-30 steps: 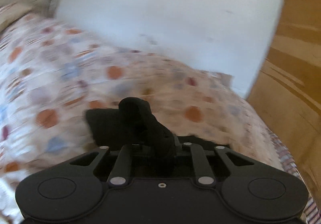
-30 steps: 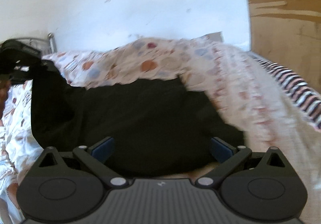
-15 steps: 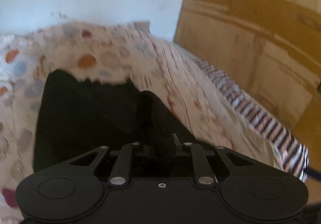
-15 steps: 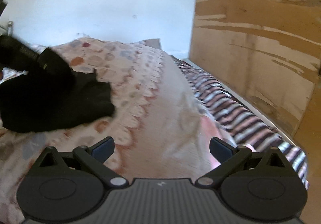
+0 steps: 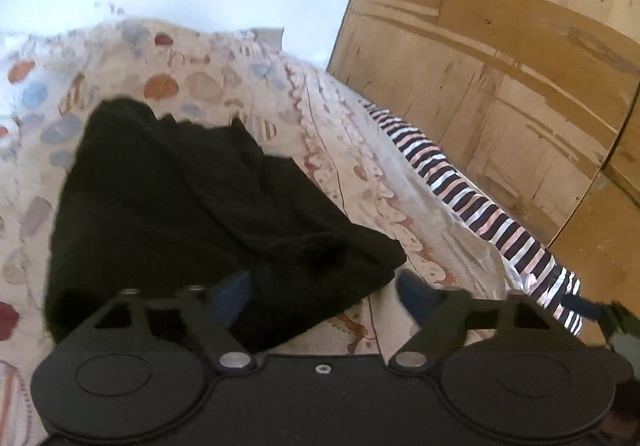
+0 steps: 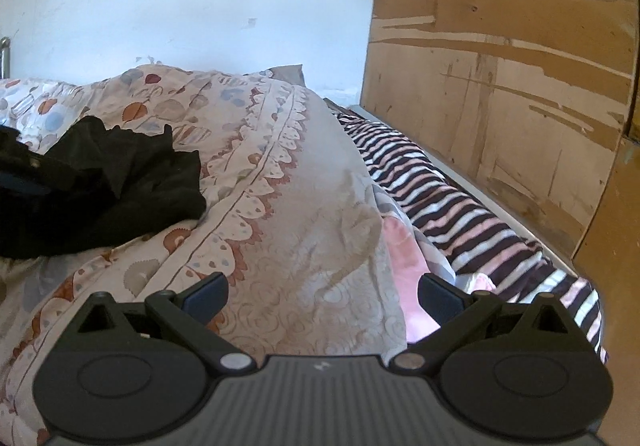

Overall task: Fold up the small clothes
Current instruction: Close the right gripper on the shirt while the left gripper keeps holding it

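Note:
A black garment (image 5: pixel 192 206) lies in a folded heap on the patterned bedspread (image 5: pixel 340 150). My left gripper (image 5: pixel 324 296) hovers at its near right corner. Its jaws are opening, the cloth's corner lies loose between them, and the right pad stands apart from the fabric. In the right wrist view the same black garment (image 6: pixel 120 182) sits at the far left. My right gripper (image 6: pixel 324 296) stands open over bare bedspread (image 6: pixel 300 206), to the right of the garment, with nothing between its fingers.
A black, white and pink striped cloth (image 6: pixel 460 206) runs along the bed's right side, also in the left wrist view (image 5: pixel 480 202). A pink cloth (image 6: pixel 404 258) lies beside it. A wooden panel (image 6: pixel 500 66) stands at the right and a white wall (image 6: pixel 200 6) behind.
My left gripper was shut on a bunched fold of the black garment; now it stands open and the garment rests on the bed. Both views swung right, and my right gripper moved off the garment.

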The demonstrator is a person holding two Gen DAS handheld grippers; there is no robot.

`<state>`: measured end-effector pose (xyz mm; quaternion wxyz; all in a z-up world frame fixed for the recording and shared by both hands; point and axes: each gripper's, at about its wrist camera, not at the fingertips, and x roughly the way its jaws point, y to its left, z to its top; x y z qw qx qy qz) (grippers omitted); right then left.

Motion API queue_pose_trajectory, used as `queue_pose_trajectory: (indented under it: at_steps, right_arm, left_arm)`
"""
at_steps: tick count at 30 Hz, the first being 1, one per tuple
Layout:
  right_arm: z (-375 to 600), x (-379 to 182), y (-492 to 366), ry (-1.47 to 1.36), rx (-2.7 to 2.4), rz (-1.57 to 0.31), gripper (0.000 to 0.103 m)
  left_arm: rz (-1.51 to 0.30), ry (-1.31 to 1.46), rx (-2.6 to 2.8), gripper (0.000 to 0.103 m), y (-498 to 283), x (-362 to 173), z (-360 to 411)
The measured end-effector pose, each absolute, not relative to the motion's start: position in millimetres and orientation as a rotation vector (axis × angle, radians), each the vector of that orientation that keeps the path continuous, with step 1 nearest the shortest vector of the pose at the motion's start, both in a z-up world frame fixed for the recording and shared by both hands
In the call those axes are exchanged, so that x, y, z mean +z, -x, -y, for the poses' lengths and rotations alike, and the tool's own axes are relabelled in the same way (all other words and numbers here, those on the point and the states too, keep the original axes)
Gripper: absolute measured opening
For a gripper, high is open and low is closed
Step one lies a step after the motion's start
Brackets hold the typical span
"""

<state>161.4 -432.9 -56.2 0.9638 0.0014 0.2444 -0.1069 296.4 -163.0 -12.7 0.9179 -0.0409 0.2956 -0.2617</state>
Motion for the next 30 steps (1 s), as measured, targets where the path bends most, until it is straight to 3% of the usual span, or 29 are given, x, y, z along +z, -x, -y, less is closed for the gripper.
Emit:
queue_pose_trajectory:
  at_steps: [5, 14, 19, 22, 25, 28, 30]
  right_arm:
    - [433.4, -44.3, -190.3, -0.054, -0.054, -0.480, 0.103]
    - [403.1, -31.4, -310.8, -0.255, 0.346, -0.553, 0.101]
    - [370.1, -33.3, -372.5, -0.211, 0.433, -0.596, 0.078]
    - [354.9, -32.1, -398.5, -0.182, 0.483, -0.618, 0.066]
    - [343.6, -35.1, -416.6, -0.159, 0.524, -0.653, 0.064]
    - [336.5, -40.5, -426.1, -0.174, 0.536, -0.687, 0.061]
    - [332.9, -43.5, -428.3, -0.177, 0.543, -0.694, 0.049]
  left_arm:
    - [-0.496, -0.099, -0.470, 0.102, -269.2, -6.9, 159.0]
    - [-0.477, -0.380, -0.391, 0.102, -264.6, -27.1, 157.8]
    - [-0.460, -0.423, -0.384, 0.098, -263.3, -32.4, 160.1]
    - [-0.460, -0.424, -0.395, 0.088, -265.3, -33.0, 161.5]
    - [-0.463, -0.420, -0.409, 0.072, -267.7, -33.1, 161.6]
    - [-0.490, -0.398, -0.454, 0.045, -271.8, -34.9, 162.1]
    - [-0.518, -0.377, -0.488, 0.024, -275.5, -37.0, 163.3]
